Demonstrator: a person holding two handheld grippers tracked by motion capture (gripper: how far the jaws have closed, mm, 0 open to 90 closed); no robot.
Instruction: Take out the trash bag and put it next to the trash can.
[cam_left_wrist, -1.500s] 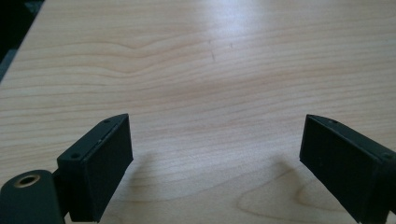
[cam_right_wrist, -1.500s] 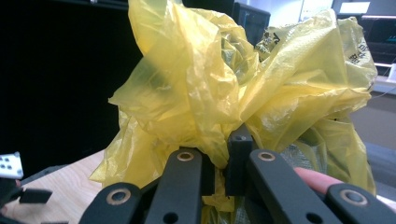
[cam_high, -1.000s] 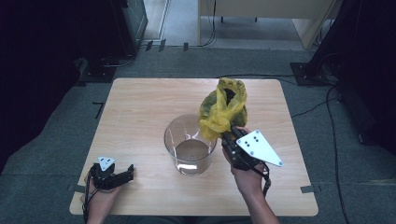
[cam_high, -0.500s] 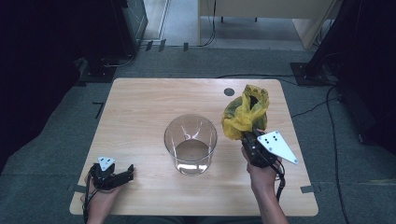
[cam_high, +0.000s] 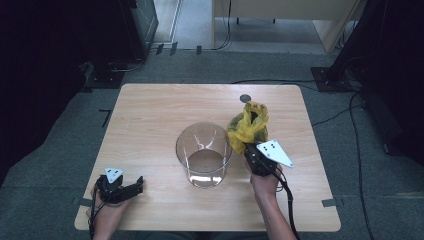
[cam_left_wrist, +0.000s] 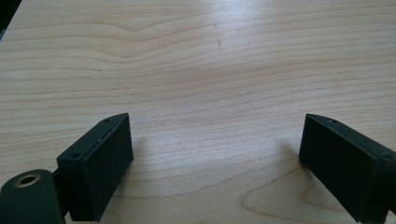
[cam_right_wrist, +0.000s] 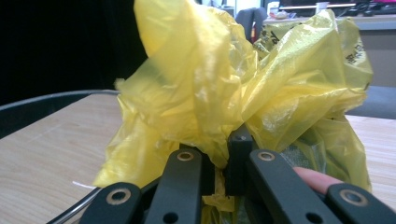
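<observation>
A clear round glass bowl (cam_high: 203, 155) stands at the middle of the light wooden worktop (cam_high: 150, 115), with a small dark round disc (cam_high: 244, 98) near the far edge. Just right of the bowl, the right hand (cam_high: 265, 181) reaches forward; its right gripper (cam_high: 248, 150) is pinched tight on a crumpled yellow plastic bag (cam_right_wrist: 243, 88), held beside the bowl's rim. At the near left corner the left hand (cam_high: 107, 210) rests low, the left gripper (cam_left_wrist: 215, 154) spread wide over bare wood, holding nothing.
</observation>
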